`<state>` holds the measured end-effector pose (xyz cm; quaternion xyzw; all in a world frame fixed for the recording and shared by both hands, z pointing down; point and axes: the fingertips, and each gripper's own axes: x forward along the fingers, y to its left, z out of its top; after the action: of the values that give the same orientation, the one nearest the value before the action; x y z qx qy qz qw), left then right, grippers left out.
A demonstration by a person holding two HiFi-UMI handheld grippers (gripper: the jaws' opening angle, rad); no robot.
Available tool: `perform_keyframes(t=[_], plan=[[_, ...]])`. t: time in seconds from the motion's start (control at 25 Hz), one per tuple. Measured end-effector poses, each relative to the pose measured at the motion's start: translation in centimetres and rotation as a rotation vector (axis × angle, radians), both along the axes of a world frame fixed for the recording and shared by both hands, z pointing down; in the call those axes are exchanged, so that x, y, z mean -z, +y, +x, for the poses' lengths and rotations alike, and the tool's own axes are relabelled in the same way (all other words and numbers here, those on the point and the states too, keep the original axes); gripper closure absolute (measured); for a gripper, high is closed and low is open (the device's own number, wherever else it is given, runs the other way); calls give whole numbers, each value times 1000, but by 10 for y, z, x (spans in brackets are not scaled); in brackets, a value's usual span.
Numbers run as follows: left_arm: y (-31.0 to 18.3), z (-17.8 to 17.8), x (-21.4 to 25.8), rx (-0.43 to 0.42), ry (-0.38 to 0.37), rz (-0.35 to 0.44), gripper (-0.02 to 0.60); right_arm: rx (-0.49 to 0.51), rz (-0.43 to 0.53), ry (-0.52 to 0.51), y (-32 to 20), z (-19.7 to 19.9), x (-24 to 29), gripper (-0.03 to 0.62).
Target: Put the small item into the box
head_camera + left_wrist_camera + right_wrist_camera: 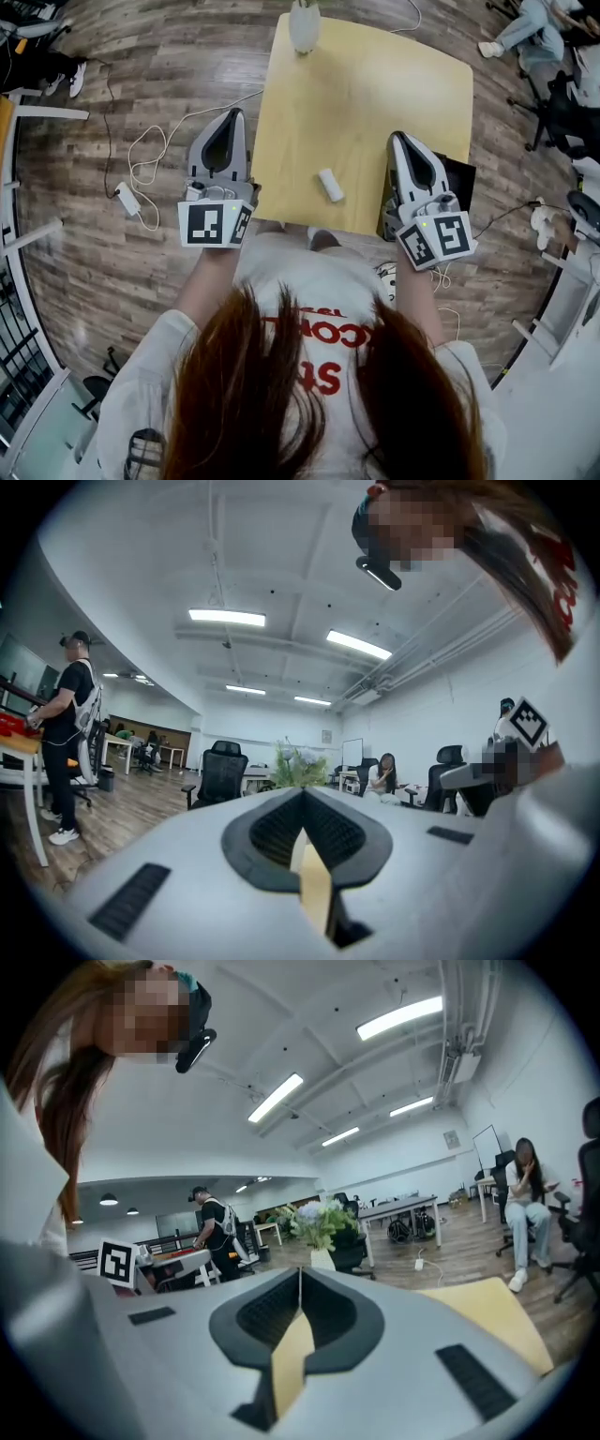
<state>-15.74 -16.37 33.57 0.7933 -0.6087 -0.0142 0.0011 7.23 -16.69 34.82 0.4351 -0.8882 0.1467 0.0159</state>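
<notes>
A small white cylindrical item (330,185) is seen lying on the pale yellow wooden tabletop (375,103), near its front edge, between the two grippers and touched by neither. The left gripper (234,115) is held at the tabletop's left edge, its jaws brought together with nothing between them. The right gripper (398,140) is held over the near right corner, jaws likewise closed and empty. A black box (458,176) is partly hidden just beside the right gripper. A white vase (304,28) is set at the far edge.

Empty hand-held gripper (303,803), jaws together
</notes>
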Motion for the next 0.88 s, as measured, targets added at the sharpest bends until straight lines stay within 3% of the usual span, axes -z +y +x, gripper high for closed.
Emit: perform_keyframes(t=[0.2,0.48,0.88], plan=[[10,-11,-26,-2,-1,-63,575,48,-164,84,13,-35,-83,583],[26,-11,-54,-3,-3,-132,575,129,-371,312,48,-48,-204,427],[35,-21,-73,-4,1,-179,575,216,-447,451,83,-75,-248,304]])
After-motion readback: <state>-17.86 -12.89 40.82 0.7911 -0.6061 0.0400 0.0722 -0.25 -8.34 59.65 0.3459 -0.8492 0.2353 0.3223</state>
